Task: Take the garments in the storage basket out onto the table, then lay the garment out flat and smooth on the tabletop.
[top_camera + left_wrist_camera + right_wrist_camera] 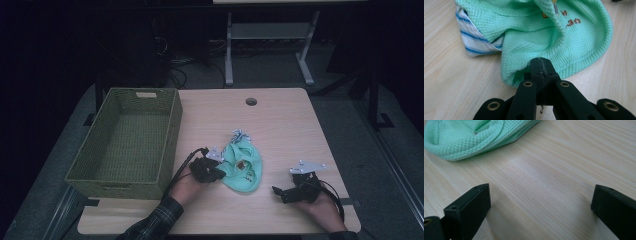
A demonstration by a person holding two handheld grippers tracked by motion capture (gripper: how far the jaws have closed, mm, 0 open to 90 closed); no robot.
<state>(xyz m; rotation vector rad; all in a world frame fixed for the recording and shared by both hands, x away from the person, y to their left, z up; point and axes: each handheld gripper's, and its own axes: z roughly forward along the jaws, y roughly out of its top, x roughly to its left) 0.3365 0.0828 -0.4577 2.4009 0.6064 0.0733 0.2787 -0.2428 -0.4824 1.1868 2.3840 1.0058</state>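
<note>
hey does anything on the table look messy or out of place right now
Only the green garment: it lies crumpled in a heap mid-table, with a striped cloth poking out from under it. The left gripper is shut on its edge. The basket sits square.

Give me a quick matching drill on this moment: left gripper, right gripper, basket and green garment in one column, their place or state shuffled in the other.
1. left gripper
2. right gripper
3. basket
4. green garment

a. woven, on the table's left side
b. jaws wide apart over bare wood
c. crumpled mid-table, striped cloth at its far edge
d. jaws closed on a knit edge

Pairs: 1-d, 2-b, 3-a, 4-c
</note>
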